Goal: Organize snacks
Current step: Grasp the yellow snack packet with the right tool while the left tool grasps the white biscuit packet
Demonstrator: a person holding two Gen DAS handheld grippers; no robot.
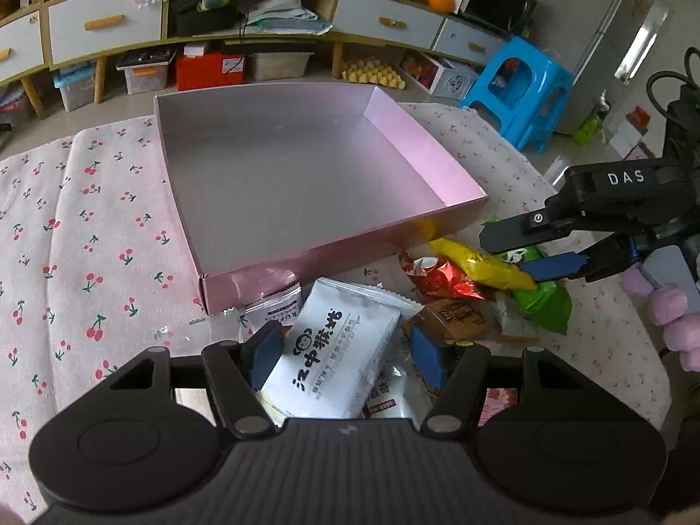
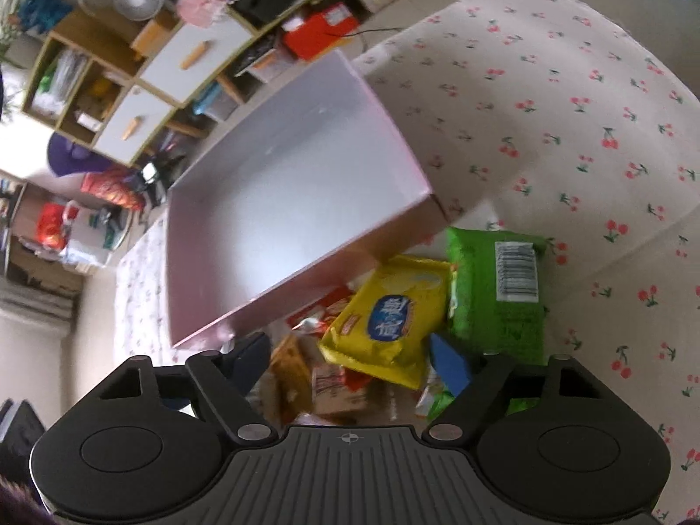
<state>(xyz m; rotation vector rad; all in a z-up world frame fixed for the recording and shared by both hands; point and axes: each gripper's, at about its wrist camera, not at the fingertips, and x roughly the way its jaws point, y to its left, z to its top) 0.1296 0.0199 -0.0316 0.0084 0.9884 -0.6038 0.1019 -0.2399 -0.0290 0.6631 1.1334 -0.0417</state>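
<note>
Left gripper (image 1: 345, 356), jaws spread, straddles the white biscuit packet (image 1: 337, 350) just near of the empty pink box (image 1: 455, 212); right gripper (image 2: 350, 361), also spread, brackets the yellow packet (image 2: 385, 319); close squarely mid-packet, lift clear of the pile, then carry over the near wall.

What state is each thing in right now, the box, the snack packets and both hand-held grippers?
Shallow pink cardboard box: open, nothing inside.
White foil snack packet: sealed, lying between the left hand-held gripper fingers.
Yellow foil snack packet: sealed, on the pile.
Green foil snack packet: sealed, barcode up.
Left hand-held gripper: open.
Right hand-held gripper: open.
</note>
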